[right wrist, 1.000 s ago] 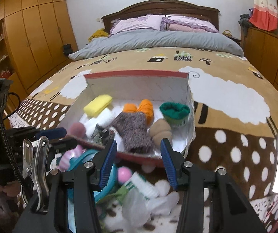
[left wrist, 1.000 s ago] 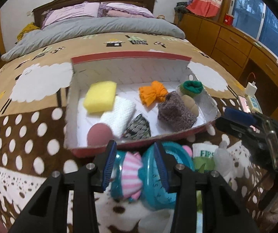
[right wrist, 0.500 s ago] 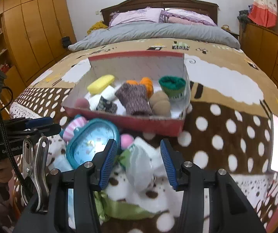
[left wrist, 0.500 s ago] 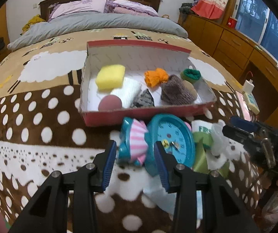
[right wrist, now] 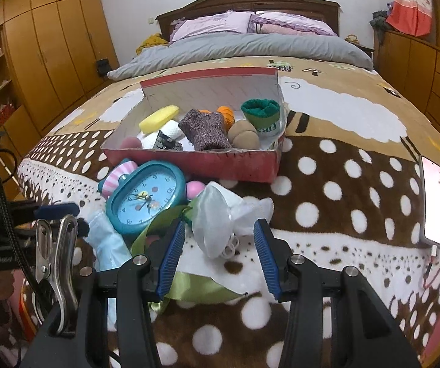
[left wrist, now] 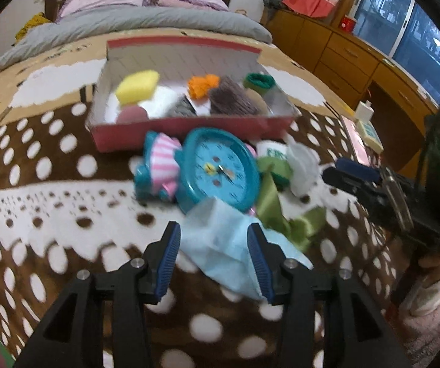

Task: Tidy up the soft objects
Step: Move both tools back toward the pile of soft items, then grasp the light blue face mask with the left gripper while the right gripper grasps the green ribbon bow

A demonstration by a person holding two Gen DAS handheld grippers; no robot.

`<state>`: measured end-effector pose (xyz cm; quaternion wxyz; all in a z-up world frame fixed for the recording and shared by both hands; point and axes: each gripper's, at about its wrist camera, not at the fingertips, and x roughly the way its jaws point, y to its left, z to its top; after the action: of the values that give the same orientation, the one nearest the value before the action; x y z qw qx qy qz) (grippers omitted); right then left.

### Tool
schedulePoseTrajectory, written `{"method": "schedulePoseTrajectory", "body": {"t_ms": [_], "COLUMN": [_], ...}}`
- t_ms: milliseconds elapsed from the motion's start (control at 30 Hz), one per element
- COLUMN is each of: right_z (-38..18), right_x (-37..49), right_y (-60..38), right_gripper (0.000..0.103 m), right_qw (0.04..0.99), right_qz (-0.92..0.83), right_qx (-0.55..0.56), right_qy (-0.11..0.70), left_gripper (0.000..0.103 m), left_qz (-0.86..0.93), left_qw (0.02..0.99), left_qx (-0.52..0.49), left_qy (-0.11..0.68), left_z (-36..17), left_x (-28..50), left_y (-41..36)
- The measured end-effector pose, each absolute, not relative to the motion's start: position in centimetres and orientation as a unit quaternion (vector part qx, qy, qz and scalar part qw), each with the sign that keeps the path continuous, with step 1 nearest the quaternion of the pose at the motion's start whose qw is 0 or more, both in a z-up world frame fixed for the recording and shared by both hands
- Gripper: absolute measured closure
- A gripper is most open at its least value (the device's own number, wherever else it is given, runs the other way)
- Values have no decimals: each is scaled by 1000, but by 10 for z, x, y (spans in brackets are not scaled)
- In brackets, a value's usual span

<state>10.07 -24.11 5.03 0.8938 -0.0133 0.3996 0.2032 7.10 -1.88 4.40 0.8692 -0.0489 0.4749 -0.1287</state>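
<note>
Both grippers are low over the spotted blanket (right wrist: 342, 184), pointing toward the far end of the bed. The left gripper (left wrist: 214, 254) has its jaws apart, one on each side of a light blue cloth (left wrist: 220, 245), not squeezing it. The right gripper (right wrist: 220, 251) is spread wide too, with a white crumpled mask (right wrist: 217, 214) between its blue pads (right wrist: 171, 257), not gripped. Just past them lie a blue clock (right wrist: 143, 196) and a green ribbon (left wrist: 275, 205). The red box (right wrist: 220, 162) sits farther back, holding a yellow sponge (right wrist: 158, 116) and a fuzzy sock (right wrist: 204, 128).
</note>
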Motion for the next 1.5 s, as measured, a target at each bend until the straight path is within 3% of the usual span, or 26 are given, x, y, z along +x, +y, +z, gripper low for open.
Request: {"method": "schedulePoseTrajectory", "body": {"t_ms": [300, 700, 1067, 1500], "right_z": [47, 44, 36, 36], "right_x": [97, 92, 89, 89], "right_y": [-251, -256, -250, -257], "right_gripper": [55, 55, 55, 55], "right_qw": [896, 898, 895, 896], "right_qz": [205, 208, 221, 217], "right_qx": [-5, -10, -8, 2], "right_qy": [394, 387, 388, 386], "left_gripper": [43, 40, 37, 32], "left_qz": [-142, -139, -103, -97], "left_qw": [835, 825, 844, 828], "left_qx": [-78, -98, -59, -110], "left_qy": [526, 539, 523, 541], "left_z": [22, -1, 13, -2], "left_x": [62, 70, 54, 67], "left_y": [-39, -50, -48, -50]}}
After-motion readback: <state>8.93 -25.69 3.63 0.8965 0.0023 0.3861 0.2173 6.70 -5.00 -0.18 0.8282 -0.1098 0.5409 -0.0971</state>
